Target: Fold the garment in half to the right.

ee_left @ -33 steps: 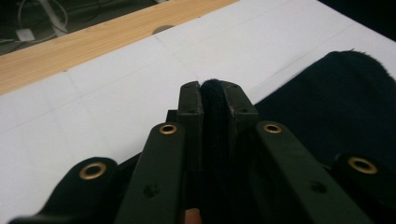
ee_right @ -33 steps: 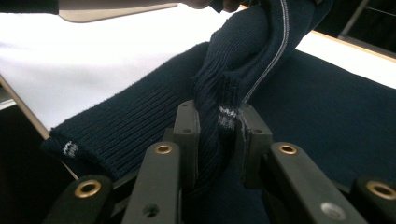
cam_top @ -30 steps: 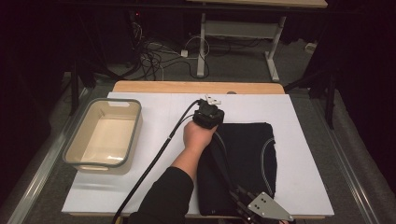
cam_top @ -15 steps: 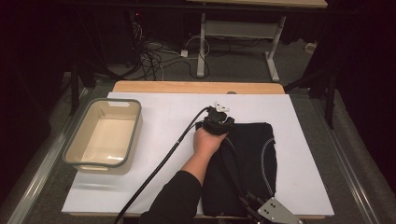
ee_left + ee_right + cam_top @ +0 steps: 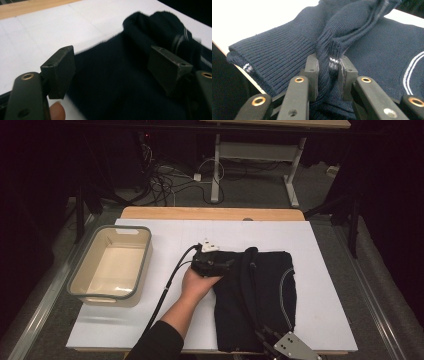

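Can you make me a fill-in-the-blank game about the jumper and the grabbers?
1. The jumper lies on a ____ board.
2. The tub stands on the ____ side of the board in the high view.
3. The right gripper pinches a ____ of the jumper.
4. The left gripper has its jaws ____.

Missing words: white; left; cuff; open

In the left gripper view, the left gripper [image 5: 112,72] has just been opening, and its two black jaws stand wide apart with no cloth pressed between them. Beneath and beyond them lies the dark sweater [image 5: 120,82], a raised fold at its far edge. A fingertip [image 5: 57,111] shows below the left-hand jaw. The white board [image 5: 50,32] stretches out beyond the sweater.
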Demonstrator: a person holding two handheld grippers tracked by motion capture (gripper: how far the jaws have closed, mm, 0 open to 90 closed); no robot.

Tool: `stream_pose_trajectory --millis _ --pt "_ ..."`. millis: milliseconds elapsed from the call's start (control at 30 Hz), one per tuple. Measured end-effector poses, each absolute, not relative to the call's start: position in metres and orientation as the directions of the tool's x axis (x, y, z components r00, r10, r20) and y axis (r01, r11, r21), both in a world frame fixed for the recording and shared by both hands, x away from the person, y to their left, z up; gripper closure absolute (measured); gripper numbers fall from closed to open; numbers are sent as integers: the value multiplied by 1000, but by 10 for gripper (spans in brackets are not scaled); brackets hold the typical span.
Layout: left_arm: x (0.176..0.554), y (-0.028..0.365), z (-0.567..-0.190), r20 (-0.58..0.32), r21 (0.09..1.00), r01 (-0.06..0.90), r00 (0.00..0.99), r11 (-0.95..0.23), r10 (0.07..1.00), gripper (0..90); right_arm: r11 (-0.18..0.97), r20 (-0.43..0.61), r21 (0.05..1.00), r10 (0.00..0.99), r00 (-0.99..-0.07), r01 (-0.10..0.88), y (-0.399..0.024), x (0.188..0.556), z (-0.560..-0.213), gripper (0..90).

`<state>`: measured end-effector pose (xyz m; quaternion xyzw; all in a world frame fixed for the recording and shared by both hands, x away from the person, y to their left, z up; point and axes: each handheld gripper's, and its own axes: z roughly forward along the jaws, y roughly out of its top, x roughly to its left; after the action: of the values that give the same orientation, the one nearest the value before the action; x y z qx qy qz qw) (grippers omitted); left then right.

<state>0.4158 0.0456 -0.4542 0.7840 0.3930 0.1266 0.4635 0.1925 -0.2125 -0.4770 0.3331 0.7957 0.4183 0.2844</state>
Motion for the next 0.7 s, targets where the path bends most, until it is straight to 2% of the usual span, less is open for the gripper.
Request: stream_pose_trajectory --millis 67,333,400,700 --pt "410 54 -459 -169 824 502 661 -263 732 156 432 -176 853 766 -618 292 -212 193 -477 740" --pt "382 90 -476 -185 828 502 665 -249 724 134 434 -176 851 766 -619 295 -210 195 -477 741" --pt "376 98 -478 -192 828 505 665 -245 722 95 435 -177 851 765 -619 295 -209 194 -478 741" --pt "332 141 -479 -154 827 488 673 -279 723 0 429 -169 853 764 -622 296 -211 195 -477 739"
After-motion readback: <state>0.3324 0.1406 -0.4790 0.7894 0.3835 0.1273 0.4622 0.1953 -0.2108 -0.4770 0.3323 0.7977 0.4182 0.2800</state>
